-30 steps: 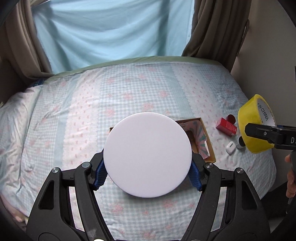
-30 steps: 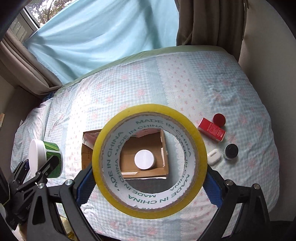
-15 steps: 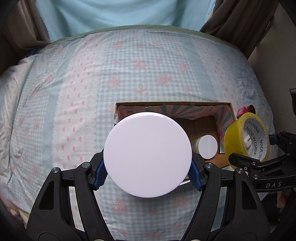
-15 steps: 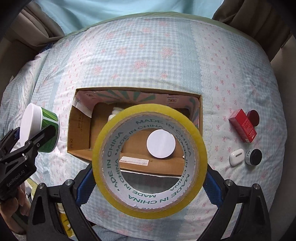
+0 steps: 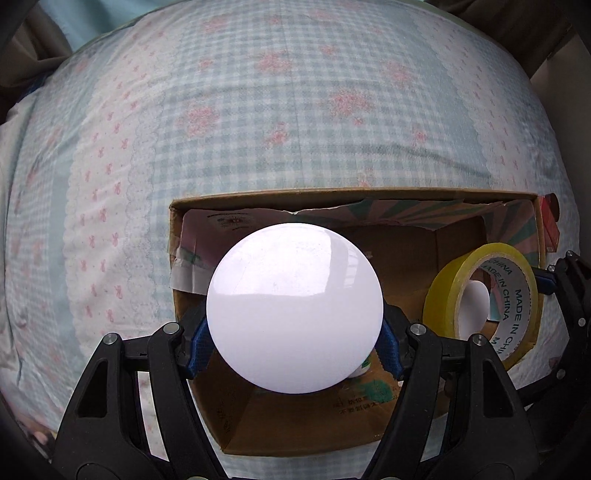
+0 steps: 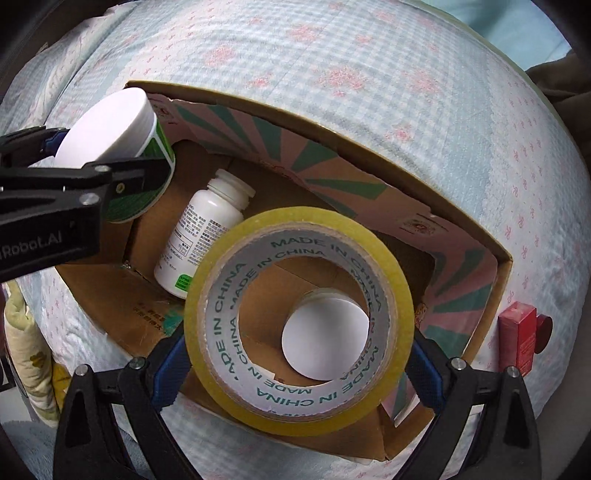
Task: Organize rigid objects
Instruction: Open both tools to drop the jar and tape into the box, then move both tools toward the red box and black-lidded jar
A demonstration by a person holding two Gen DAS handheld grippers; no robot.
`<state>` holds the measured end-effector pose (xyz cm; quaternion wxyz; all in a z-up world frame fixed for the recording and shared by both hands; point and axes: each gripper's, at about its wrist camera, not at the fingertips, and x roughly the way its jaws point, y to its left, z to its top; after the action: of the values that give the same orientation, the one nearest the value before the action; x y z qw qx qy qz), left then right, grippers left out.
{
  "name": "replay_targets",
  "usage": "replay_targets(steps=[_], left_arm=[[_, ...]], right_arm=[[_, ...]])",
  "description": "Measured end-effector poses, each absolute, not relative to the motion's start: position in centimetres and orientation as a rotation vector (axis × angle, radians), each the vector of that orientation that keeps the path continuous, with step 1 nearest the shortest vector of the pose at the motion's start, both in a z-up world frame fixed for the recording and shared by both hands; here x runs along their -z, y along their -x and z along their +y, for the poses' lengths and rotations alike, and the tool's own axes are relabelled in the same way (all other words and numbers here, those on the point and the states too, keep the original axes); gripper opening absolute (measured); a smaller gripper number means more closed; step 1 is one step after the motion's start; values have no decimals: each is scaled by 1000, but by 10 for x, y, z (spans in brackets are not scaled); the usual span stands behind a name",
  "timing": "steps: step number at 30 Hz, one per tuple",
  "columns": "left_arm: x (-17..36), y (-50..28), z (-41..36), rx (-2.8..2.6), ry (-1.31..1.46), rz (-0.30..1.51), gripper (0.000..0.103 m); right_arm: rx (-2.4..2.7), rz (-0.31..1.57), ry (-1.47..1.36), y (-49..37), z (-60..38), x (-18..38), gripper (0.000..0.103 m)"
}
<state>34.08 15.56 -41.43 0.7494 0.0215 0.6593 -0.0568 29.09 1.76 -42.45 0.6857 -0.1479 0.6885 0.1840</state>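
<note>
a bed is covered by a pale blue checked spread with pink flowers and lace-edged stripes. brown curtain is seen beyond its far right corner, light blue fabric behind.

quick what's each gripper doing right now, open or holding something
Left gripper: shut on the white-lidded green jar.
Right gripper: shut on the yellow tape roll.

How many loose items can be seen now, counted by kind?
Jars with white lid: 2
Tape rolls: 1
Pill bottles: 1
Red boxes: 1
Red round caps: 1
Total: 6
</note>
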Motion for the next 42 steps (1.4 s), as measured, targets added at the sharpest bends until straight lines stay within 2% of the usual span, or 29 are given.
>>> replay_targets(steps=[6,7,8,9,10,24,42], left_arm=[[424,-344,154,128,-63,1477,68],[425,-345,154,125,-59,1484,68],[425,-346,155,128,-50,1490,76],[422,-347,155,135,-36,1486,97],[419,-347,156,140,-26,1476,102],[374,-329,161,150,-27,1391,103],[272,-254,179,120,3,1216,103]], right_arm=[[-464,1536,325,-291,17,433,99],[-468,1529,331,-291,17,433,103],[-478,1503,328,-291,18,430,103],[-490,1475,322,-291,17,426,103],[-494,1447,318,-291,17,422,103],[-437,1443,297,-272,2,401,103],[-330,1289,248,-223,-5,294,103]])
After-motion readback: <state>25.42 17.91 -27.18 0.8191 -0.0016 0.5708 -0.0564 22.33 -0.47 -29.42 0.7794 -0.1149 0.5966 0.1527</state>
